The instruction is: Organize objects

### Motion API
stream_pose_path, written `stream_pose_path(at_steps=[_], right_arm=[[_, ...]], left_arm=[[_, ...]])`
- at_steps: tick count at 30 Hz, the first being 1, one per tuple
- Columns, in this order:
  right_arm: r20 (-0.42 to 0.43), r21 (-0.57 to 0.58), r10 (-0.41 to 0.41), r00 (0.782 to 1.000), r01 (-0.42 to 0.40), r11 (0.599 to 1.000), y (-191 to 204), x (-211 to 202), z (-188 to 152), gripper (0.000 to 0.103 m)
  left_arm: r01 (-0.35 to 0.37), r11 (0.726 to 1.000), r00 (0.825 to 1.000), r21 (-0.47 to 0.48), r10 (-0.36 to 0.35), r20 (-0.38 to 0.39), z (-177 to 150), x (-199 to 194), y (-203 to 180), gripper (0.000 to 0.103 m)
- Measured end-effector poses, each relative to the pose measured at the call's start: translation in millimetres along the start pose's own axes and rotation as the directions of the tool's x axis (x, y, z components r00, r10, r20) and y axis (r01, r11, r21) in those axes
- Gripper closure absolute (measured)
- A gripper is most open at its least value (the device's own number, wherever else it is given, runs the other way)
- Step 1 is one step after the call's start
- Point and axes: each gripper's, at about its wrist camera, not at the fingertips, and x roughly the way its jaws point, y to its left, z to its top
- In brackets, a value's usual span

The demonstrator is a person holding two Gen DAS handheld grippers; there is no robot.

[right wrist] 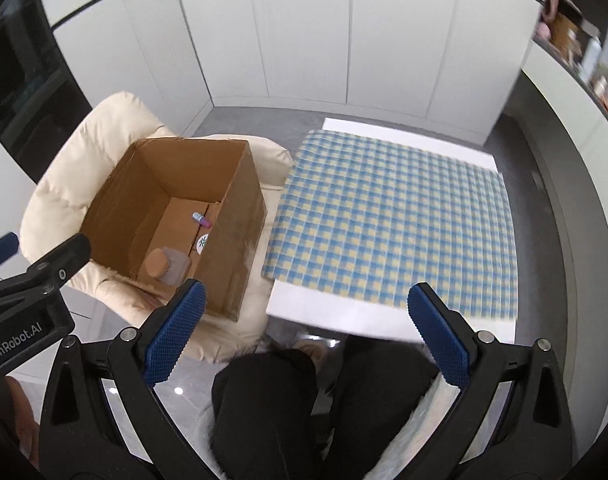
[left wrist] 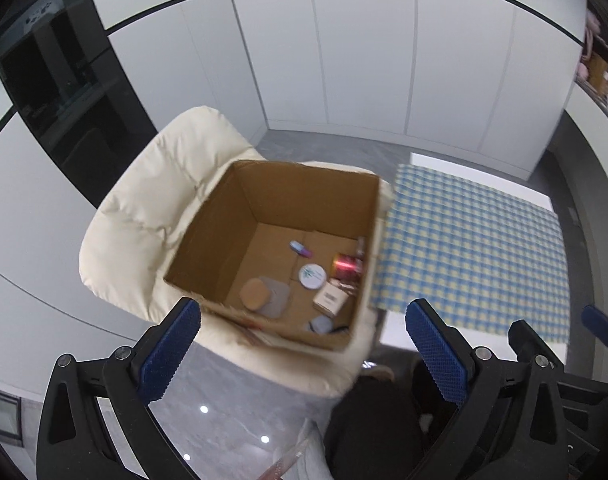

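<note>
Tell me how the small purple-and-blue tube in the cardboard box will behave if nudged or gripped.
The small purple-and-blue tube lies on its side on the brown cardboard box floor, so it would probably roll when nudged. It looks tiny and likely light. Its rounded, smooth-looking body may slip between pads.

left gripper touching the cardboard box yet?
Apart. In the right wrist view the left gripper hangs open out to the side of the cardboard box, with cream chair cushion showing between them.

White cabinet walls (right wrist: pixel 383 40), grey glossy floor (left wrist: pixel 232 392), cream padded chair (left wrist: pixel 144 216).
</note>
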Motion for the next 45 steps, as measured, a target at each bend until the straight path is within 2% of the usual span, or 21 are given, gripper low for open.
stream_pose_path(at_steps=[5, 8, 11, 15, 21, 45], right_arm=[[-0.008, 0.09, 0.013, 1.0, -0.012, 0.996, -30.6, -21.8, -16.6, 0.0], [-0.003, 0.109, -0.002, 1.0, 0.002, 0.994, -45.0, -28.4, -21.0, 0.0], [-0.005, 0.119, 0.009, 1.0, -0.009, 0.993, -52.7, -32.7, -27.2, 0.0], [0.002, 0.131, 0.017, 1.0, -0.017, 0.991, -54.3, -36.5, -36.4, 0.0], [0.025, 0.097, 0.015, 1.0, -0.017, 0.995, -46.3, -45.2, -44.9, 0.0], [0.057, 0.08, -0.009, 0.998, 0.005, 0.997, -41.2, -58.3, -52.1, 0.0]], left_arm=[[-0.015, 1.0, 1.0, 0.018, 0.015, -0.025, -19.3, -18.0, -8.7, 0.001], [0.018, 1.0, 0.999, 0.023, -0.018, -0.03, -30.5, -25.7, -14.7, 0.001], [0.012, 0.999, 0.999, 0.044, -0.01, -0.042, -40.4, -26.7, -24.4, 0.001], [0.019, 0.997, 0.998, 0.07, -0.015, -0.058, -46.2, -27.8, -35.7, 0.001], [0.006, 0.997, 1.0, 0.074, -0.004, -0.025, -47.1, -40.7, -41.5, 0.001], [0.016, 0.998, 1.0, 0.067, -0.016, -0.001, -50.6, -50.6, -36.3, 0.001]])
